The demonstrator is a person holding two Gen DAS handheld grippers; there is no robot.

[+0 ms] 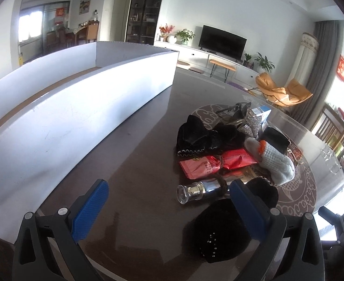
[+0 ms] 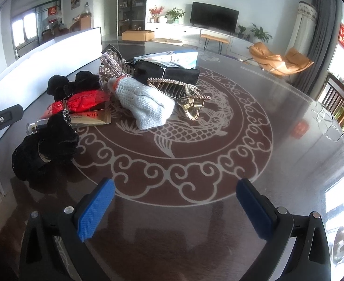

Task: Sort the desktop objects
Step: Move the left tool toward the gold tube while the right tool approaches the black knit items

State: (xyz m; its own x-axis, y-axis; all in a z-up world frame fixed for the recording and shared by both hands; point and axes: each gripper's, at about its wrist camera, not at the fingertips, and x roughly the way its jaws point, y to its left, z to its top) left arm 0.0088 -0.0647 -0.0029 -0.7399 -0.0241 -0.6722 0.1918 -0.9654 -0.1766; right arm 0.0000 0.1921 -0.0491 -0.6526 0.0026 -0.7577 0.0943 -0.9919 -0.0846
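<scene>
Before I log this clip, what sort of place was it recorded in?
Most likely a home living room with a dining area. A flat television stands on a low white cabinet with potted plants, an orange lounge chair sits by grey curtains, and the clutter lies on a round patterned table.

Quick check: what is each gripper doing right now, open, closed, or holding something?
Left gripper: jaws open, holding nothing.
Right gripper: jaws open, holding nothing.
</scene>
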